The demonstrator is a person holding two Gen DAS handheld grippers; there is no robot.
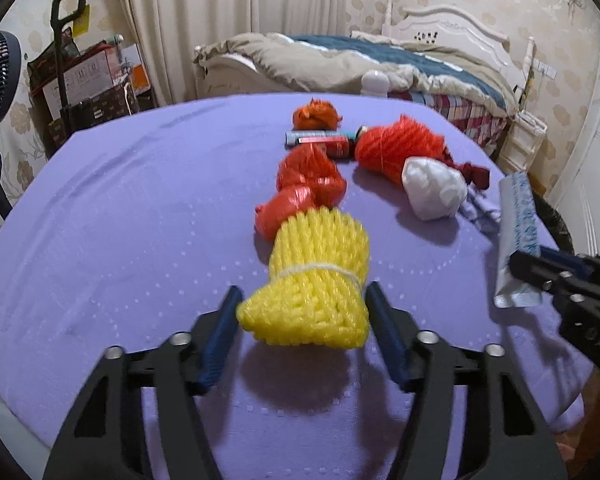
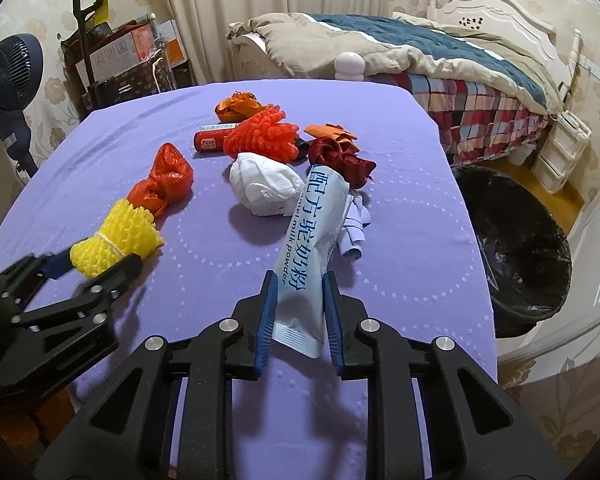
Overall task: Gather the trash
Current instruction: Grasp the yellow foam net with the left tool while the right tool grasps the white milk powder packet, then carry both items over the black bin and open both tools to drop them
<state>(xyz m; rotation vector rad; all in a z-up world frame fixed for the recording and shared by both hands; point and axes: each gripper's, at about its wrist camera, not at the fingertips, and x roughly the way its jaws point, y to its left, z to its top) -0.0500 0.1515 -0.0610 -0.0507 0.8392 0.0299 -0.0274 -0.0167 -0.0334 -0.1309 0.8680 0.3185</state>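
- On the purple table (image 1: 100, 208), seen from the left wrist, the left gripper (image 1: 302, 300) has its two blue fingers on both sides of the yellow foam net (image 1: 316, 276); they touch its lower end and seem to pinch it lightly, and I judge the net sits a little above the cloth, because a shadow lies under it.
- Behind the net lies a red plastic bag (image 1: 304, 188), then a white paper ball (image 1: 434, 188) and a red foam net (image 1: 396, 148), all waiting in a loose row for collection.
- At the right edge the right gripper (image 1: 518, 266) holds the milk powder sachet (image 1: 518, 236) by its lower end.
- From the right wrist view, the right gripper (image 2: 299, 280) presses its fingers on the sachet (image 2: 314, 232), near its sealed bottom, so the long body sticks forward and up.
- Beside the table on the right stands the black trash bin (image 2: 540, 296), open and near, I think so that both pieces can be dropped there.
- At the left, the left gripper (image 2: 96, 266) carries the yellow net (image 2: 114, 238).
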